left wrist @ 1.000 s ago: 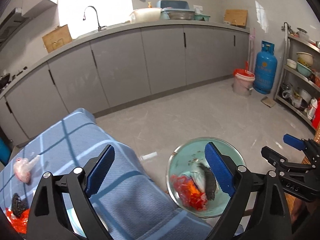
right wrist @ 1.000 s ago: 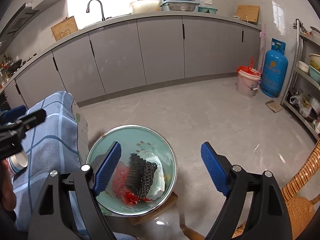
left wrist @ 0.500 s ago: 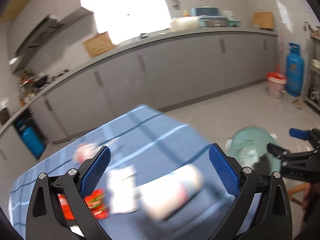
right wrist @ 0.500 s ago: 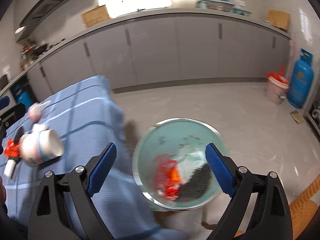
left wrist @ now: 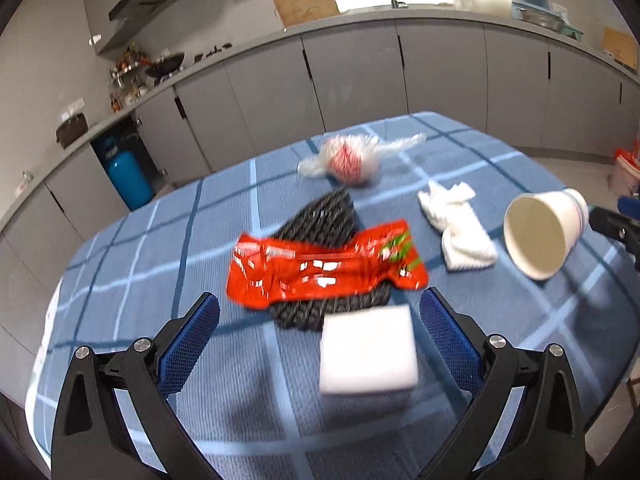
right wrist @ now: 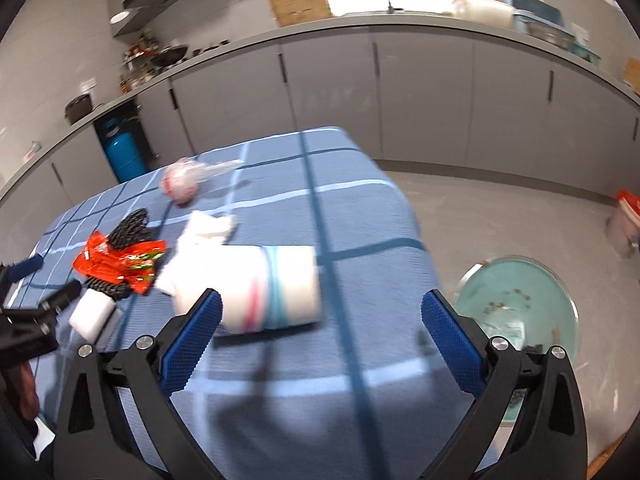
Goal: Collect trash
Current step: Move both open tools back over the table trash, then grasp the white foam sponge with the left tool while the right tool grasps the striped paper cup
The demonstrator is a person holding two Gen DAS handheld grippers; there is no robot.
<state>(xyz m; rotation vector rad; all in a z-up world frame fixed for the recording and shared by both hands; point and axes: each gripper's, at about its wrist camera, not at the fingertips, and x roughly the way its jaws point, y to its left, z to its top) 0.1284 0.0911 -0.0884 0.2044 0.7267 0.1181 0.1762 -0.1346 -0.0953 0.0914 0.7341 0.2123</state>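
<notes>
The left hand-held gripper (left wrist: 320, 332) hung released over the bench (left wrist: 160, 240), which was draped in a blue checked cloth, and a white foam block (left wrist: 368, 350) sat between its spread jaws. The right hand-held gripper (right wrist: 318, 328) was likewise released and empty, with a white paper cup banded in blue and red (right wrist: 256, 290) lying on its side just ahead, toward 11 o'clock.

To do this pick well, I judge the left jaws should drop squarely around the block's sides before closing, with light pressure, since foam would squash. The cup probably wants a grip across its body, not the rim.

More trash lay beyond the block at 12 o'clock: a shiny red snack wrapper (left wrist: 320, 266) draped over a black mesh net (left wrist: 320, 220), a crumpled white tissue (left wrist: 458, 226) at 1 o'clock, and a clear plastic bag holding something red and white (left wrist: 352, 158) farther back. A pale green metal-rimmed basin (right wrist: 520, 312) waited on the floor at 3 o'clock of the right view, already holding a few scraps.
</notes>
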